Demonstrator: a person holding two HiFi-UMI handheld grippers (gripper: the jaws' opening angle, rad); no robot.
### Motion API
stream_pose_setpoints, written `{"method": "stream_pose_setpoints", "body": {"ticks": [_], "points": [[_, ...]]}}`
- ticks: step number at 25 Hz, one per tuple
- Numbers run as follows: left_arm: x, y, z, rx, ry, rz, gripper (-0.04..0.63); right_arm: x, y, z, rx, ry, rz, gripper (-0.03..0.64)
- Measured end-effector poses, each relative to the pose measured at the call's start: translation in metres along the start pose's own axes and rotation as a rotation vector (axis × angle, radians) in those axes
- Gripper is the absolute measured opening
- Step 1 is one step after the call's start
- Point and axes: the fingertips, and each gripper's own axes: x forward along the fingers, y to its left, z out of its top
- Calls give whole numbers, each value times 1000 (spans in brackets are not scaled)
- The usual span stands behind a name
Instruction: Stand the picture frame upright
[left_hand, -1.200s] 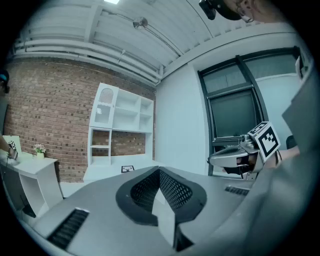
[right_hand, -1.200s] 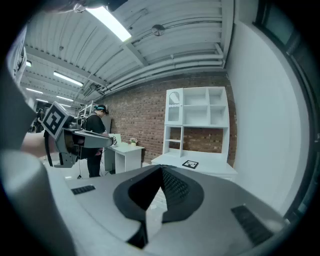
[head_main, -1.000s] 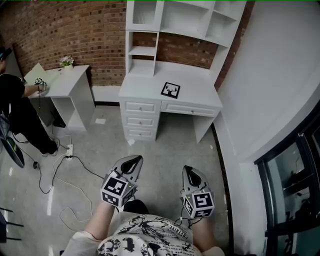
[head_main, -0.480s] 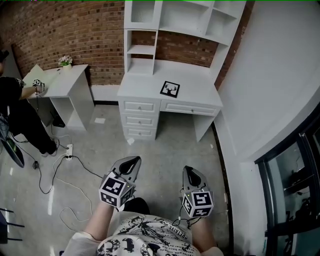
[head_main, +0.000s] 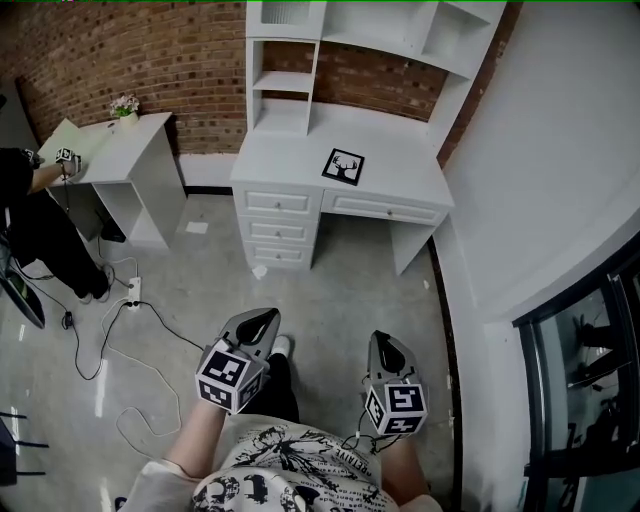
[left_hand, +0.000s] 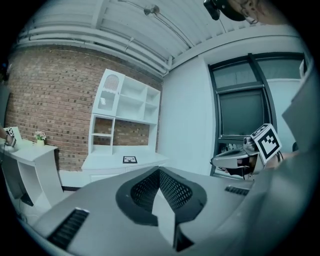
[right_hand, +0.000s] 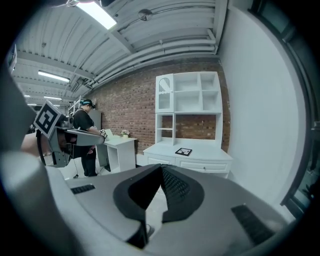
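On table (head_main: 285, 160) top, toward its back edge, picture frame (head_main: 343, 167) lies flat; left tool (head_main: 264, 320) and right tool (head_main: 382, 342) closed, empty, well apart from it, nothing done yet

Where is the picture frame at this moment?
Head view, upper middle: the picture frame lies flat near the middle of the white desk top, below the shelves against the brick wall.
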Motion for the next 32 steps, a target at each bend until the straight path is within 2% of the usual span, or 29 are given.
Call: {"method": "stream_pose_setpoints", "body": {"ticks": [5,9,16,23,27,32], "points": [[45,35,3,4,8,-5,8,53,-16,3,5,21,-11,3],[91,71,11,-22,24,-24,8,106,-32,17,11,35,-23,3],[193,160,39,-40,44,-40,8,222,-65,59,22,57,-78,3],[281,240,85,-22,26,-62,8,325,-87,107,14,73,-87,3],[319,263,95,-20,63,-96,8,366,-100,125,17,80,-97,3],[358,278,91,-39,89,-119,8,404,-121,124,37,94,-112,3]]}}
